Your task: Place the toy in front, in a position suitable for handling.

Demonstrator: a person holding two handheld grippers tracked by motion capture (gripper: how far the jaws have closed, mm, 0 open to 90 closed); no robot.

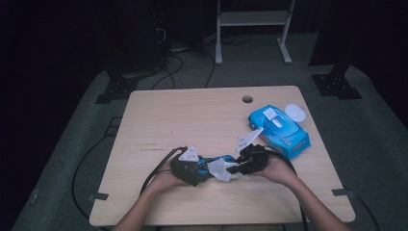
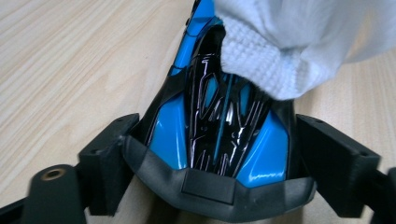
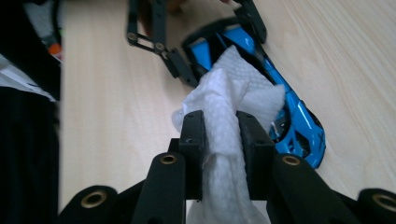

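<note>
High view: toy car (image 1: 216, 160) under wipe (image 1: 222, 170)

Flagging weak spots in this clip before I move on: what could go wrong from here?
The left gripper clamps only the rear end of the glossy blue and black toy car, so a wiping push could pivot it loose. The right gripper pinches a narrow bunch of the white textured wipe; dragging might pull it out of the jaws.

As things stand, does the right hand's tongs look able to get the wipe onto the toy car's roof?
Probably yes. The right tongs pinch the white wipe, which already drapes over the blue toy car. The left tongs clamp only the car's rear sides, leaving its top free.
</note>
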